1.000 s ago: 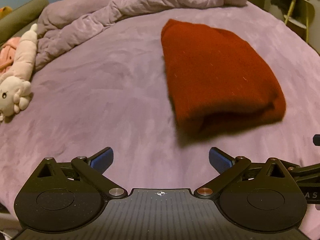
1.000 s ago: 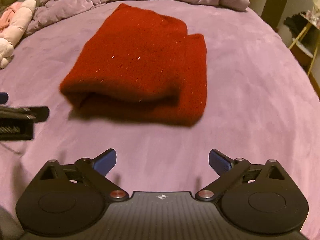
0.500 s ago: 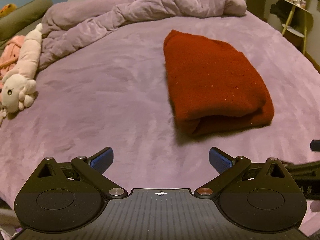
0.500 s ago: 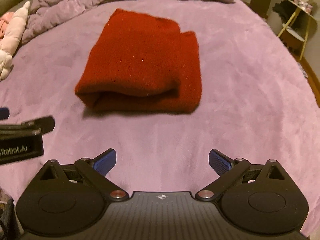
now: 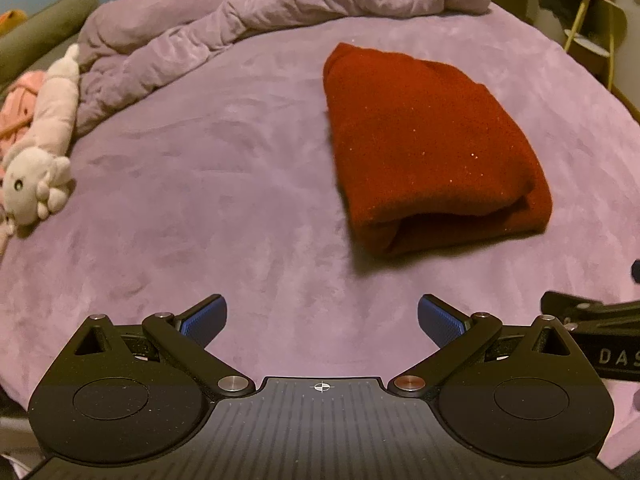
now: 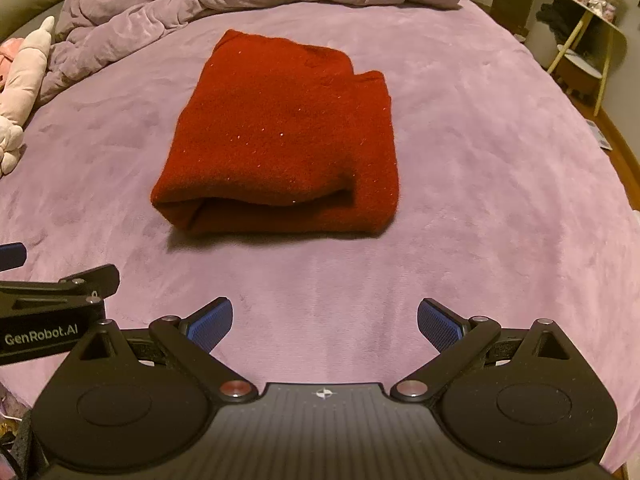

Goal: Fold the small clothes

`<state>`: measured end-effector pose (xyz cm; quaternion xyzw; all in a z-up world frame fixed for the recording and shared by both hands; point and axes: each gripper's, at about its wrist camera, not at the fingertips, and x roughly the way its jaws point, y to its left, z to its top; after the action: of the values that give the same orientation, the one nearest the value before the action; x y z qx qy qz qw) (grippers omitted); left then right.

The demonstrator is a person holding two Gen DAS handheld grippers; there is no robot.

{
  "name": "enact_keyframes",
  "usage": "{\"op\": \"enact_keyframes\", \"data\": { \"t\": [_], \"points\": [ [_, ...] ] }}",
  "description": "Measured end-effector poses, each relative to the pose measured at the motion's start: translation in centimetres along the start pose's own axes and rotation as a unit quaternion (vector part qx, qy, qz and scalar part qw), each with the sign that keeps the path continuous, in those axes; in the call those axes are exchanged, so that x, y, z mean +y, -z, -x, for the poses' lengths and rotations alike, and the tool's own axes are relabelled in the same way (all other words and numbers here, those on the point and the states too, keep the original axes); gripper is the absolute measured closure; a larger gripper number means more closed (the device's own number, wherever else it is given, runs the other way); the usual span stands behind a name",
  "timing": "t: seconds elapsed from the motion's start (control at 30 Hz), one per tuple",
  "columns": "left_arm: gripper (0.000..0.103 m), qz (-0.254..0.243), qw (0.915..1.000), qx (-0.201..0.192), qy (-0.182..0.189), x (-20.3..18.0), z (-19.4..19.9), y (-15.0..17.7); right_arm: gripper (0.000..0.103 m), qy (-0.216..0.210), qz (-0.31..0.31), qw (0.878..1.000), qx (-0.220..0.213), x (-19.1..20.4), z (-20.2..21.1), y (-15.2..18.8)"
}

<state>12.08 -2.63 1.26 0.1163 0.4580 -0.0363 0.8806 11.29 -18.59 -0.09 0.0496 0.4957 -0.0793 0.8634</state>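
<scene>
Folded dark red knit garment [image 6: 280,136] lies flat on the purple plush bed [image 6: 480,200], its rolled fold edge toward the cameras. Left gripper [image 5: 322,320] and right gripper [image 6: 324,320] both spread wide, holding nothing, above the bed, apart from the garment. Pale plush toy [image 5: 40,160] at bed's left edge.
</scene>
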Motion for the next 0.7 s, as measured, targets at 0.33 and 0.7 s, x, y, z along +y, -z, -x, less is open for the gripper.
{"op": "enact_keyframes", "data": {
  "t": [0.33,0.7],
  "points": [
    [0.0,-0.001,1.0,0.001,-0.006,0.03,0.09,0.01,0.004,-0.005,-0.006,1.0,-0.009,-0.26,0.55,-0.04],
    [0.0,-0.002,0.9999,0.002,-0.01,0.13,0.09,-0.03,0.004,-0.01,-0.009,1.0,-0.013,-0.11,0.91,0.01]
  ]
}}
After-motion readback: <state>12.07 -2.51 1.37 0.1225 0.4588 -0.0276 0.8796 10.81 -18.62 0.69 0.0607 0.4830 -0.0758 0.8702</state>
